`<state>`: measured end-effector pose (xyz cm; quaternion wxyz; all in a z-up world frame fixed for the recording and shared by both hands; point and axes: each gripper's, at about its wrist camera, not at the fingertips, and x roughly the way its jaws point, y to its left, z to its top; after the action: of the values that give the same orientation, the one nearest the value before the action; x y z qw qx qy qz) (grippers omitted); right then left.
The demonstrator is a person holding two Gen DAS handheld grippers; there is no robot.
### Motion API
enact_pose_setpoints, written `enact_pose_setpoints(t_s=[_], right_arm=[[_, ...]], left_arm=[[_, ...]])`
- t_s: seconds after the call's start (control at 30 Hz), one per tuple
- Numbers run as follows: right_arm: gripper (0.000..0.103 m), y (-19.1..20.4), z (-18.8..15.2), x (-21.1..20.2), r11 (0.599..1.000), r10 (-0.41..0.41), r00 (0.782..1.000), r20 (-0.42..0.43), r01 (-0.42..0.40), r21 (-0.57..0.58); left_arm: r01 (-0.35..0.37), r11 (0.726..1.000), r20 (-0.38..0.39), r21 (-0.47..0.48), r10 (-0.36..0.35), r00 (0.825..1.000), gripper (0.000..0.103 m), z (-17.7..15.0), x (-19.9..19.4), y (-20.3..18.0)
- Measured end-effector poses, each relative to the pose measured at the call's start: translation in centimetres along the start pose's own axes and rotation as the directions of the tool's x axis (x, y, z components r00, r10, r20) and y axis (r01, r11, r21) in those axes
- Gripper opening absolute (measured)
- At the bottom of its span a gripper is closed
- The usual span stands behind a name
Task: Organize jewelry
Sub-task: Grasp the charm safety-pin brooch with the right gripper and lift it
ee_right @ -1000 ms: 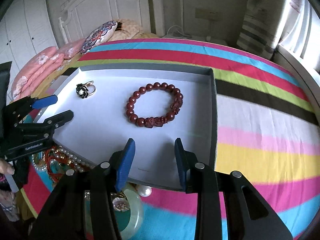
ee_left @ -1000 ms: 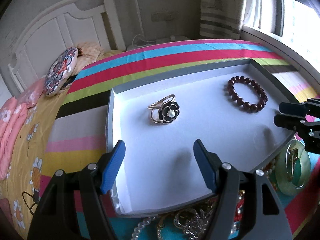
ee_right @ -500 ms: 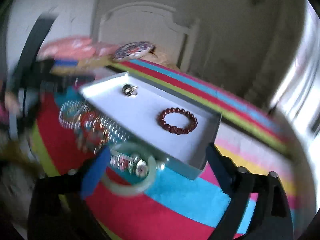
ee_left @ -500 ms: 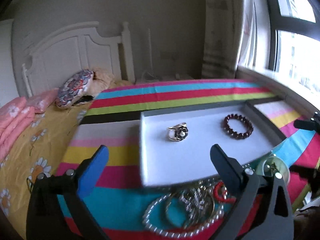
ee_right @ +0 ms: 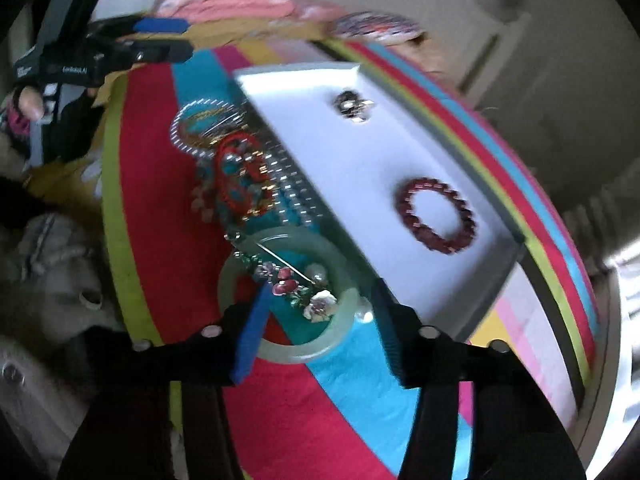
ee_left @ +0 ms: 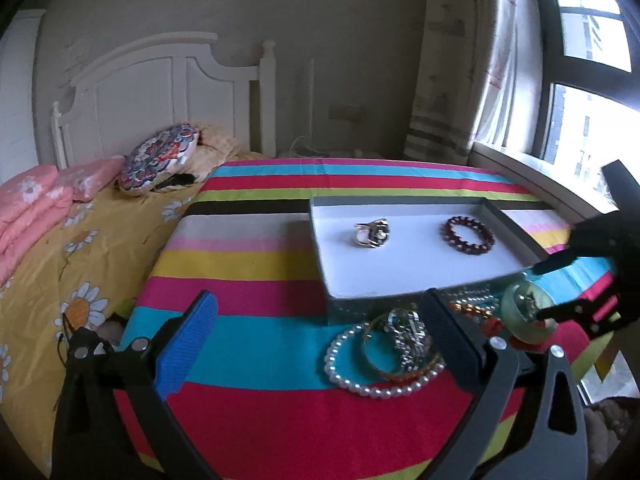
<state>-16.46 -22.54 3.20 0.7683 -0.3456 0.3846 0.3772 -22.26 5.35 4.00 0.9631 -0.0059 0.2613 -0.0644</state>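
now left tongs (ee_left: 320, 336) gape wider, empty; right tongs (ee_right: 316, 320), rolled over, seemingly closing around jade bangle (ee_right: 288, 300)

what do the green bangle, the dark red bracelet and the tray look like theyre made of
Green bangle: pale, translucent, smooth; looks like jade or glass, could be resin. Dark red bracelet: round glossy beads, maybe polished wood or stone; the blur leaves it open. Tray: matte white floor, thin grey walls with sharp corners; probably cardboard.
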Motion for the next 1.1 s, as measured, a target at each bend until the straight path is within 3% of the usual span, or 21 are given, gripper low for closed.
enact_pose_setpoints(t_s=[0.23, 0.47, 0.53, 0.63, 0.77, 0.87, 0.97, 1.1], right_arm=[[0.039, 1.0, 0.9, 0.4, 0.984, 0.106, 0.993, -0.051, -0.112, -0.139], [0.031, 1.0, 1.3, 1.5, 0.979, 0.086, 0.993, -0.082, -0.099, -0.179], [0.029, 0.9, 1.3, 1.5, 0.981, 0.096, 0.994, -0.057, -0.104, -0.165], [0.019, 1.2, 1.0, 1.0, 0.983, 0.080, 0.997, -0.010, -0.081, -0.163], [0.017, 0.7, -0.4, -1.2, 0.997, 0.056, 0.991, 0.123, -0.049, -0.066], [0.016, -0.2, -1.5, -3.1, 0.998, 0.013, 0.973, 0.232, -0.028, 0.061], [0.016, -0.7, -2.8, -4.8, 0.979, -0.059, 0.949, 0.310, -0.005, 0.202], [0.016, -1.0, -5.3, -6.1, 0.926, -0.127, 0.923, 0.363, -0.020, 0.377]], left_arm=[[0.041, 0.997, -0.013, 0.065, -0.040, 0.999, 0.101, -0.7, 0.2, -1.8], [0.121, 0.985, -0.032, 0.120, -0.118, 0.992, 0.101, -1.4, 0.0, -4.0], [0.145, 0.979, -0.044, 0.145, -0.140, 0.989, 0.101, -1.7, 0.1, -4.8], [0.155, 0.972, -0.068, 0.175, -0.145, 0.987, 0.101, -2.4, 0.4, -5.7], [0.184, 0.968, -0.098, 0.173, -0.169, 0.981, 0.101, -3.3, 0.6, -5.9], [0.219, 0.965, -0.102, 0.147, -0.206, 0.973, 0.100, -3.4, 0.6, -6.1], [0.253, 0.958, -0.106, 0.132, -0.241, 0.965, 0.100, -3.0, 0.6, -6.9], [0.298, 0.930, -0.120, 0.216, -0.278, 0.953, 0.100, -2.4, 0.7, -10.1]])
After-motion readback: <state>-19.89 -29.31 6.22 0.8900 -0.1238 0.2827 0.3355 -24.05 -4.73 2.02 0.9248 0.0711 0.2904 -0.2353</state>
